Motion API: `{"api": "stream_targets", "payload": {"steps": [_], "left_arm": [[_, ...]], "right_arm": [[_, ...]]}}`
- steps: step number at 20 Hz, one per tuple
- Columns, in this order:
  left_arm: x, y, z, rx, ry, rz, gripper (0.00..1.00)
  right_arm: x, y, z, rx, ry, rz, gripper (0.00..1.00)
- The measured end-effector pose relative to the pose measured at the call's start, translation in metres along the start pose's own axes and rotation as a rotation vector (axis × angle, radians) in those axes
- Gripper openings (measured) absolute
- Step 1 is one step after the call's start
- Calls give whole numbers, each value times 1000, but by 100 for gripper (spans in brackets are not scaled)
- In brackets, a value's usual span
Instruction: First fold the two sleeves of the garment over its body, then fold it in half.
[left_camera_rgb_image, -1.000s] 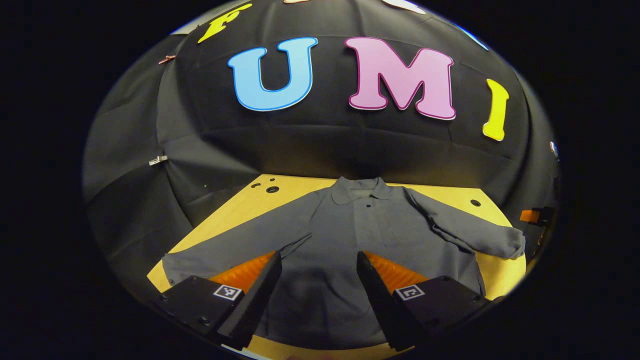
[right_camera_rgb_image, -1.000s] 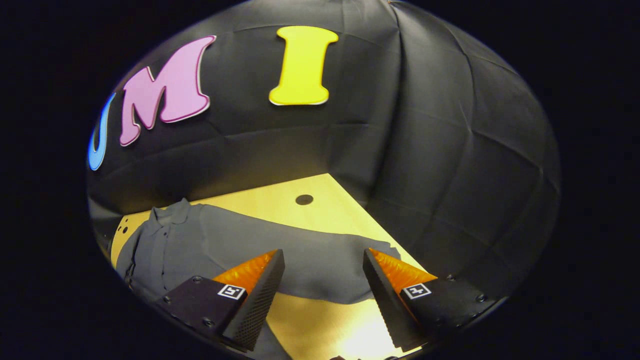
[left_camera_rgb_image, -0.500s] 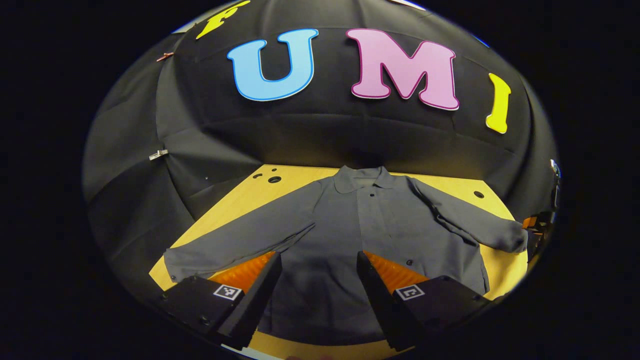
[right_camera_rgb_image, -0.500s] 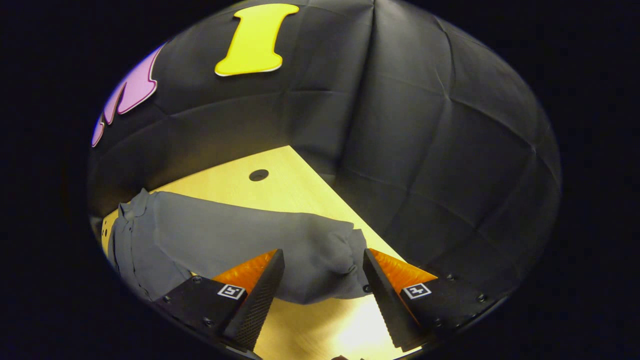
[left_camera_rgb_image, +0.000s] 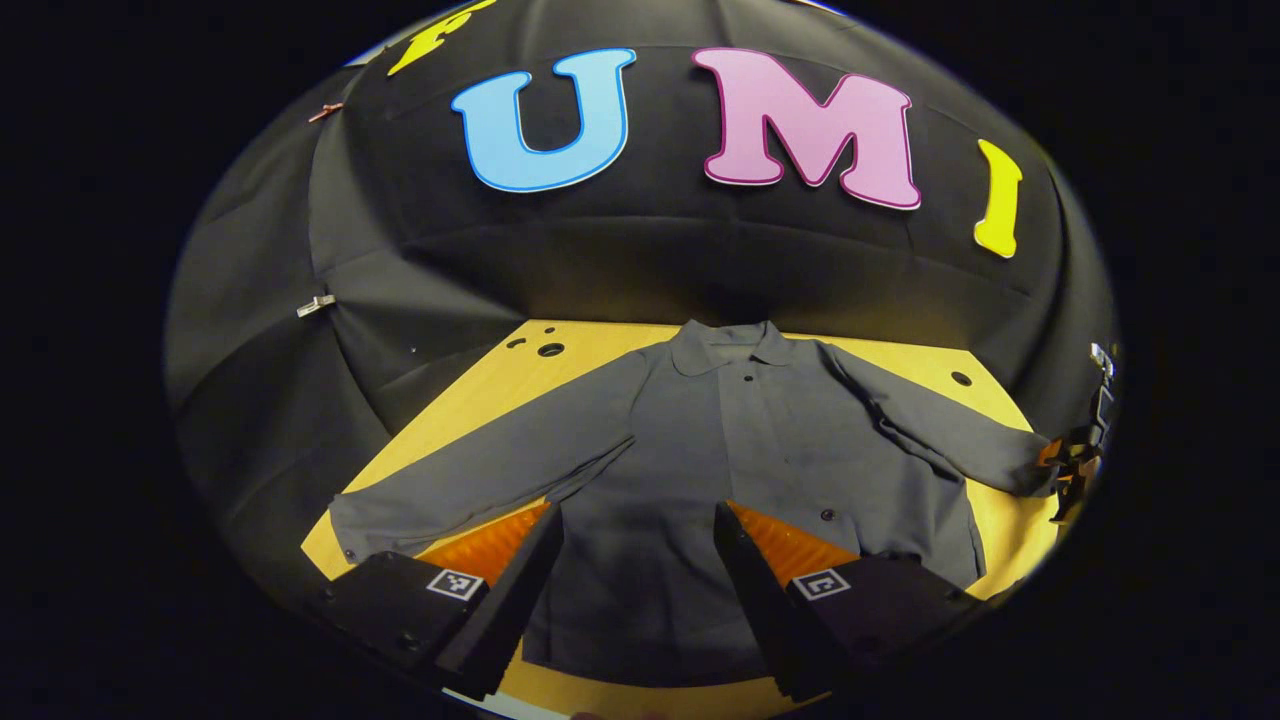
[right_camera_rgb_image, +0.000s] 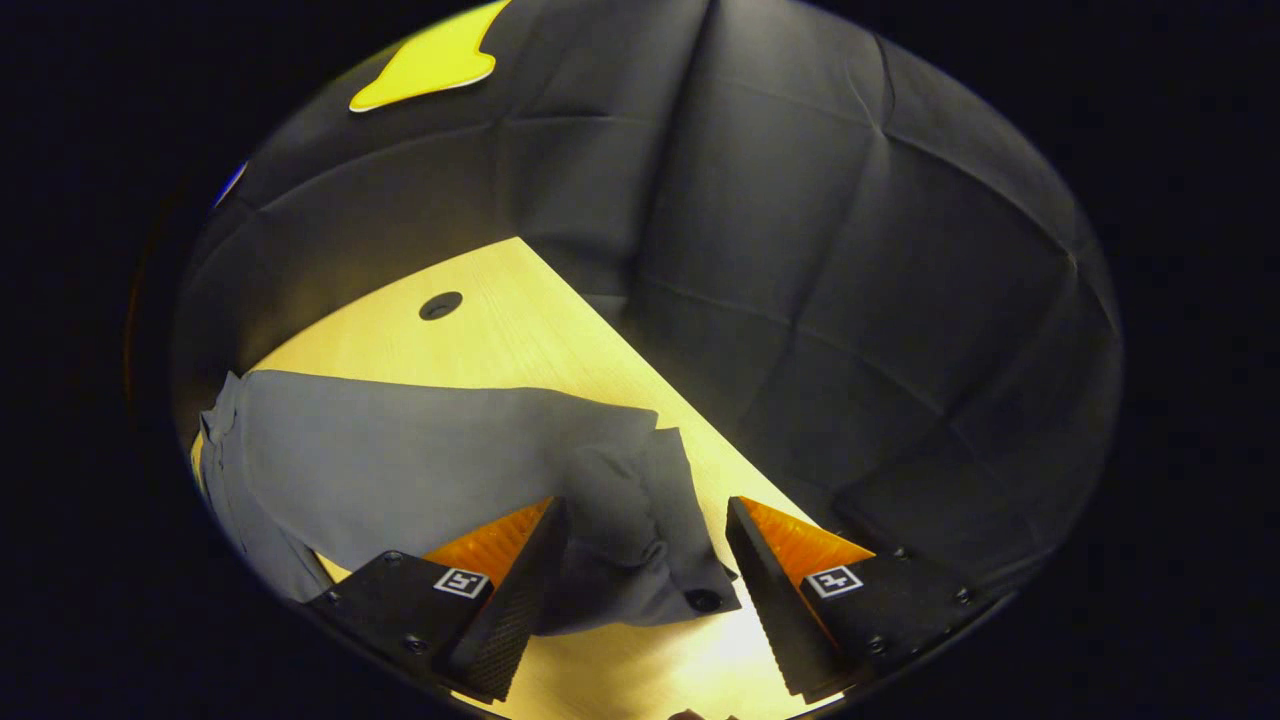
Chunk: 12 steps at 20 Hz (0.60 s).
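Item: grey long-sleeved shirt (left_camera_rgb_image: 740, 470), collared, buttoned front, lying flat and face up on the yellow wooden counter (left_camera_rgb_image: 470, 400).

Position: in the left gripper view the shirt covers most of the counter. Its collar (left_camera_rgb_image: 728, 345) points to 12 o'clock, toward the black cloth wall, and its hem lies at 6 o'clock, nearest the camera. Long axis of the body: 12 to 6. One sleeve (left_camera_rgb_image: 480, 475) runs out toward 8 o'clock; the other sleeve (left_camera_rgb_image: 940, 435) runs toward 3 o'clock. Neither sleeve is folded over the body yet.

Handling, as a judgement: light, soft, limp cloth. It will drape and drag, not hold a shape. It is not fragile and looks unlikely to slip from ridged pads. Best hold: the cuff end of a sleeve, pinched through both layers, then carried across the chest.

Left tongs (left_camera_rgb_image: 637, 545): wide open, holding nothing, hovering over the lower body of the shirt.

Right tongs (right_camera_rgb_image: 647, 545): wide open, gripping nothing. In the right gripper view the bunched cuff (right_camera_rgb_image: 640, 540) with its button lies between the two fingers; whether either finger touches the cloth cannot be told.
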<state>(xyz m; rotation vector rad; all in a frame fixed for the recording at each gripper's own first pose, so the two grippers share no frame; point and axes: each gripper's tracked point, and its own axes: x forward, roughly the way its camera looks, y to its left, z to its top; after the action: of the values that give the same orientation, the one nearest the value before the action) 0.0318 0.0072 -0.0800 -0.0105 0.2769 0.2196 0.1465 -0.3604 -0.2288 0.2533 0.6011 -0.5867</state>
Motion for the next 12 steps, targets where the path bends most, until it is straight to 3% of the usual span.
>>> {"api": "stream_targets", "payload": {"steps": [4,9,11,12], "left_arm": [[-1,0,-1,3,1,2,96],[2,-3,-2,4,12,-8,96],[2,-4,-5,3,18,-8,96],[3,-5,-6,4,24,-10,96]], "right_arm": [[12,-3,-15,24,67,14,98],[12,2,-13,42,65,39,95],[12,7,-12,23,64,56,90],[14,10,-11,13,64,65,80]]}}
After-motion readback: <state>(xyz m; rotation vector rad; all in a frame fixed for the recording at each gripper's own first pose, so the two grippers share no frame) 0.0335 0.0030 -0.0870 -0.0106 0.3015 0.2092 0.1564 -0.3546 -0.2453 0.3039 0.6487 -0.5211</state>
